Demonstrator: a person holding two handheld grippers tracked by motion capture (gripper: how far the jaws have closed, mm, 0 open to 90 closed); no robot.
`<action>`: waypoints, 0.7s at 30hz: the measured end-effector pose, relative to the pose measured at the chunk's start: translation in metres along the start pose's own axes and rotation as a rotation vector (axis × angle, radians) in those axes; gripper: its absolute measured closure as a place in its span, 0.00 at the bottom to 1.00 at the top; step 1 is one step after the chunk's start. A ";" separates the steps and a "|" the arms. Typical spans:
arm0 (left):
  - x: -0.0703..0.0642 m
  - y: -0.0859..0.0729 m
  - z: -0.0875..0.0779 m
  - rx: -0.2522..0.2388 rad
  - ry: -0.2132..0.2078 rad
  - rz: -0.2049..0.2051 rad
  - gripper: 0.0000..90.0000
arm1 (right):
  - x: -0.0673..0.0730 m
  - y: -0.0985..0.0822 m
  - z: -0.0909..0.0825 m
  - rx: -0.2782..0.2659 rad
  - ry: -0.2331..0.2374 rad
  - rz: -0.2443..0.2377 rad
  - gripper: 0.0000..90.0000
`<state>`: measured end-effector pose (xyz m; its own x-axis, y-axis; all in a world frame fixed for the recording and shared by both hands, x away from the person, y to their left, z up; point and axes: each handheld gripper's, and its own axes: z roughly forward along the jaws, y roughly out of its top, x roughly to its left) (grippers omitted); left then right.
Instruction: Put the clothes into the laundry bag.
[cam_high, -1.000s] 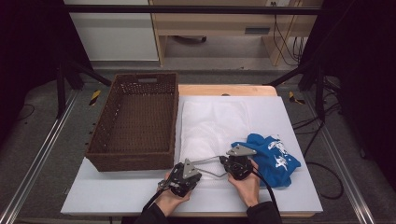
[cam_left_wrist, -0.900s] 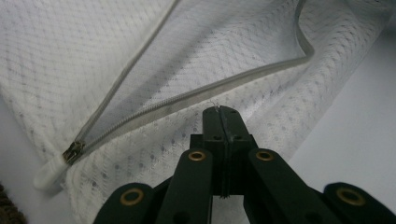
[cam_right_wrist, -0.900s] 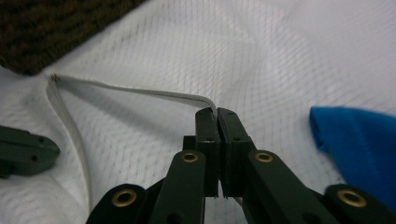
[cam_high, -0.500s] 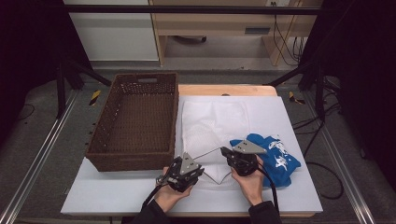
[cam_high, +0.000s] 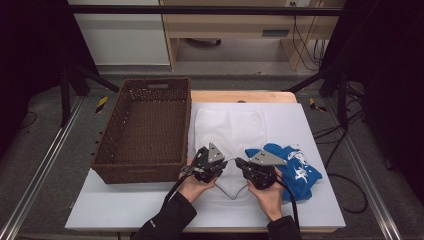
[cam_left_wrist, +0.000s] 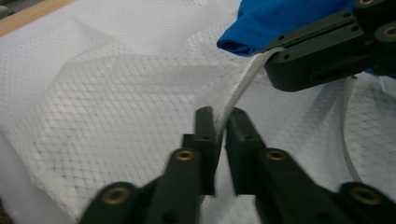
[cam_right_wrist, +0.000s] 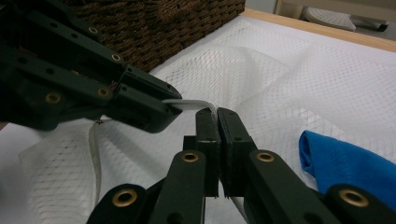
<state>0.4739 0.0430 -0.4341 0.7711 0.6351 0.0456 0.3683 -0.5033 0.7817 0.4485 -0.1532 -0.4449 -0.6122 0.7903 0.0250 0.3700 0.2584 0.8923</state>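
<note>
I've got both grippers on the white mesh bag (cam_high: 231, 131), which lies flat on the desk (cam_high: 125, 210) btwn the brown basket (cam_high: 145, 125) and the blue shirt (cam_high: 295, 167). My left gripper (cam_left_wrist: 218, 122) is pinching the bag's white edge band (cam_left_wrist: 238, 91), jaws w/ just the strip btwn them; its jaws have just been closing on it. My right gripper (cam_right_wrist: 216, 116) is pressed together on the same band a bit further along, so the two pinch points sit close together at the near edge of the bag, lifted a little off the desk. Progress, as I judge it: grip on the opening is done, but the mouth isn't pulled apart yet, the shirt lies outside just beside the bag, and the basket has nothing in it. Left to do, prob.: spread the opening, get the shirt in, then move the bag to the basket.
</note>
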 end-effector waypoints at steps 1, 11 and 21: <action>0.001 0.000 -0.001 0.000 -0.005 -0.009 0.98 | 0.000 0.000 0.000 0.003 -0.001 -0.002 0.97; 0.004 0.000 -0.006 -0.018 -0.007 -0.047 0.99 | -0.004 -0.022 -0.037 0.002 -0.018 0.018 0.80; -0.001 0.004 -0.014 -0.065 -0.026 -0.065 0.99 | -0.001 -0.063 -0.032 0.163 -0.025 0.026 0.84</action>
<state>0.4668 0.0487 -0.4223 0.7604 0.6491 -0.0217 0.3840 -0.4224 0.8210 0.4039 -0.1881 -0.4864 -0.5843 0.8108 0.0343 0.4951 0.3226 0.8067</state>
